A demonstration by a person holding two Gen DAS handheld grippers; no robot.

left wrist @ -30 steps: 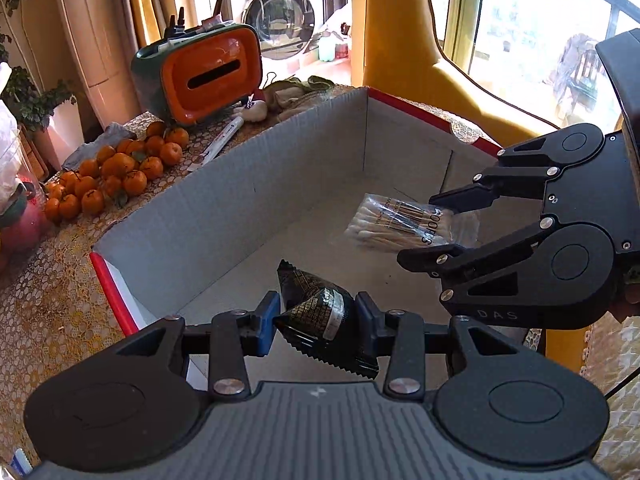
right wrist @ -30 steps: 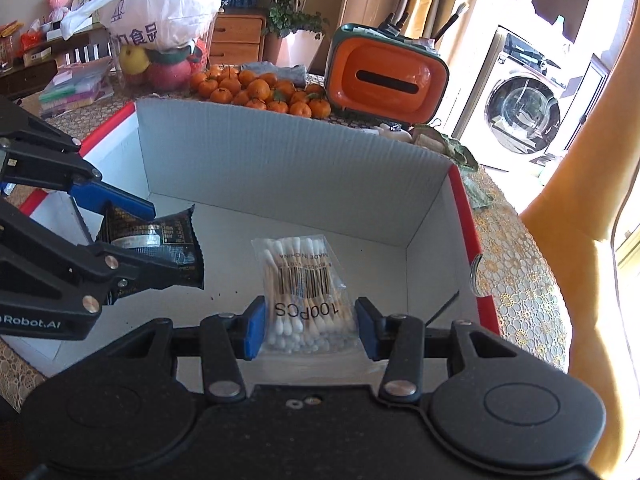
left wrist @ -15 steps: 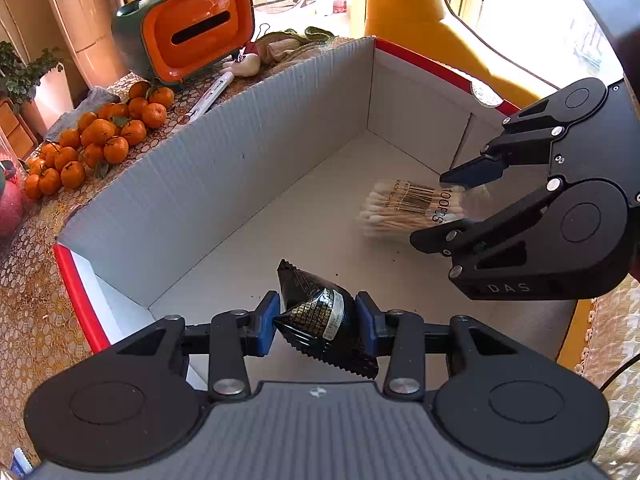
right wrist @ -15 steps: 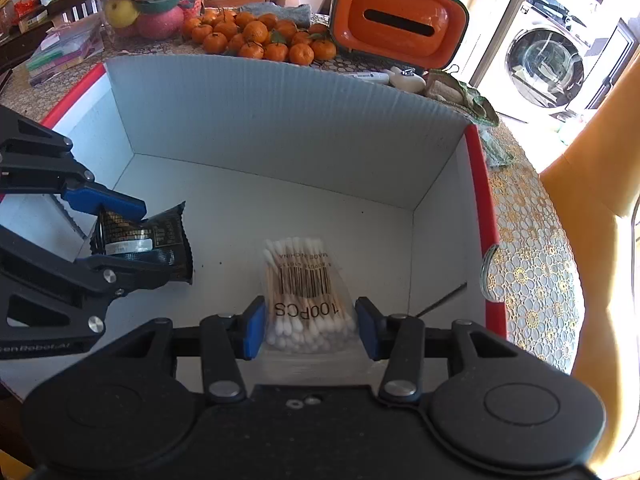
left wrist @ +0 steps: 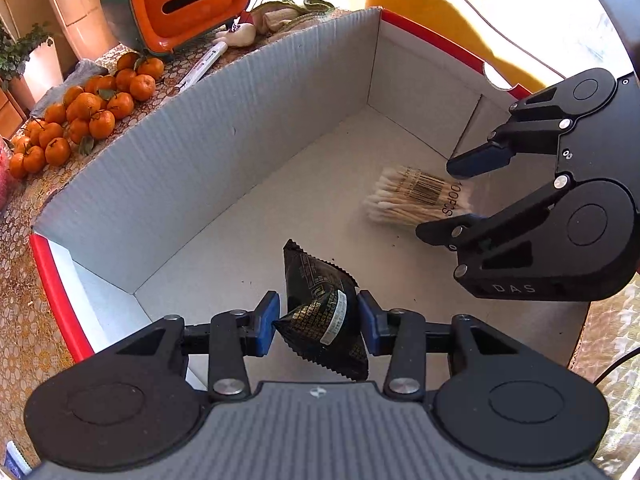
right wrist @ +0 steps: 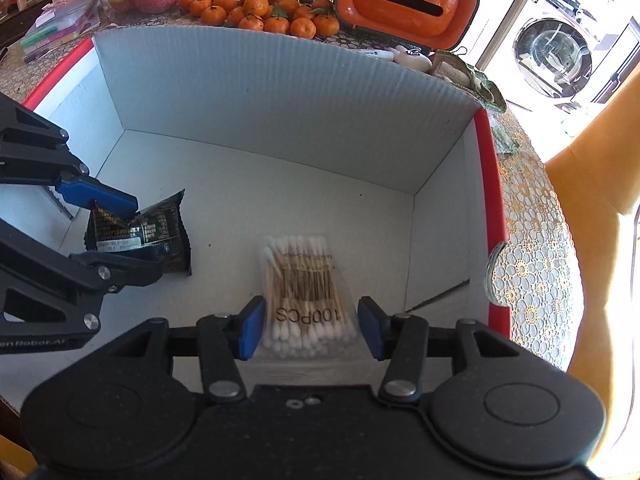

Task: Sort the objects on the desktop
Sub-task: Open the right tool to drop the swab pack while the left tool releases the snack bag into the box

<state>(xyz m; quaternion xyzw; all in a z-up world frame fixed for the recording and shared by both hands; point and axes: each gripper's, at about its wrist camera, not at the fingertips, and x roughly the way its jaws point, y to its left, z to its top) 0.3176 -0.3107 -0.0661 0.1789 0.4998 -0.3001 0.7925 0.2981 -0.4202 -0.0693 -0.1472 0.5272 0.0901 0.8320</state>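
Both grippers reach down into a white corrugated cardboard box with a red rim, one item at each.

The left gripper points into the box's near left part, its blue pads clenched on a crumpled black foil snack packet whose far corner points up; from the right wrist view the packet sits low, close to the box floor. The right gripper angles in from the right side, fingers spread and released, with a clear bag of wooden-stemmed cotton swabs printed "100PCS" lying flat on the floor between its blue pads, a small gap on either side. Behind the box sit a pile of small oranges and an orange-and-green tissue holder.
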